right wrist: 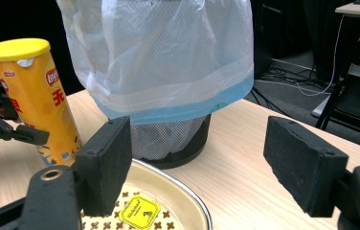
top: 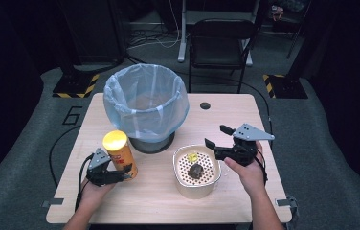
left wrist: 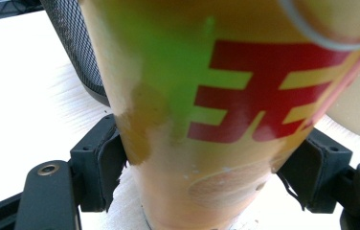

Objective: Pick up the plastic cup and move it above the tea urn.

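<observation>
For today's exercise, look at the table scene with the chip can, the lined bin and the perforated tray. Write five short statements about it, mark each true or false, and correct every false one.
1. The left claw has its pads against the chip can. True.
2. The chip can lies on its side. False: it stands upright on the table, yellow lid on top.
3. The right claw grips the tray. False: its jaws stand open with nothing between them, above the tray's rim.
4. The bin is lined with a pale blue bag. True.
5. The tray holds no items. False: a dark lump and a small yellow piece lie in it.
</observation>
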The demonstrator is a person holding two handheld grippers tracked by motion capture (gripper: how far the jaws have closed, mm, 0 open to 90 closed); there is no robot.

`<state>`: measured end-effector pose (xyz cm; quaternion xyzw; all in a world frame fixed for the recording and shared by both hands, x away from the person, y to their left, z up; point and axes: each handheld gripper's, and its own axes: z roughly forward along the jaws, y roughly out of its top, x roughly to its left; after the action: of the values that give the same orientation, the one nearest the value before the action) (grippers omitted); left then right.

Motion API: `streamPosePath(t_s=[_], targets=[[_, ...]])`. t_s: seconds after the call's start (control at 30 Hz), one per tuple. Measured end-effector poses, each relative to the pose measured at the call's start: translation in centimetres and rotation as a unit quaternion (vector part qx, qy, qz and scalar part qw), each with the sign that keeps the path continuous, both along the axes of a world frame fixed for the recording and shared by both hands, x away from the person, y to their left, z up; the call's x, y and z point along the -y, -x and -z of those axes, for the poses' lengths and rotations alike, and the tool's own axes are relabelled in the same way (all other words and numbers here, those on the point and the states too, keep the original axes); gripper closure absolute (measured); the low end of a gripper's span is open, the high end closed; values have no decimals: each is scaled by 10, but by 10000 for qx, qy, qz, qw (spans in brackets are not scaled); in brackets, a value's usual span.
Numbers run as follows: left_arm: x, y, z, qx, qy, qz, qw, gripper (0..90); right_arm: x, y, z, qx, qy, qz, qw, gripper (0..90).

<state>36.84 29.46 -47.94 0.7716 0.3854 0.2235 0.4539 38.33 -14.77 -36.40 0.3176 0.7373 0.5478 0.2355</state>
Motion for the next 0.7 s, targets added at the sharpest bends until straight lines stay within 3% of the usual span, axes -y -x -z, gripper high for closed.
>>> streamPosePath(t_s=[0.33, 0.43, 0.7], targets=[[-4, 3, -5, 6, 43, 0, 10000, 244, 2, -1, 2, -6, -17, 36, 10000, 247], [-6, 4, -15, 0, 61, 77, 10000, 244, 3, -1, 2, -16, -16, 45, 10000, 247], [-13, 8, -35, -2, 362, 136, 9993, 244, 4, -3, 4, -50, 9, 67, 10000, 247]])
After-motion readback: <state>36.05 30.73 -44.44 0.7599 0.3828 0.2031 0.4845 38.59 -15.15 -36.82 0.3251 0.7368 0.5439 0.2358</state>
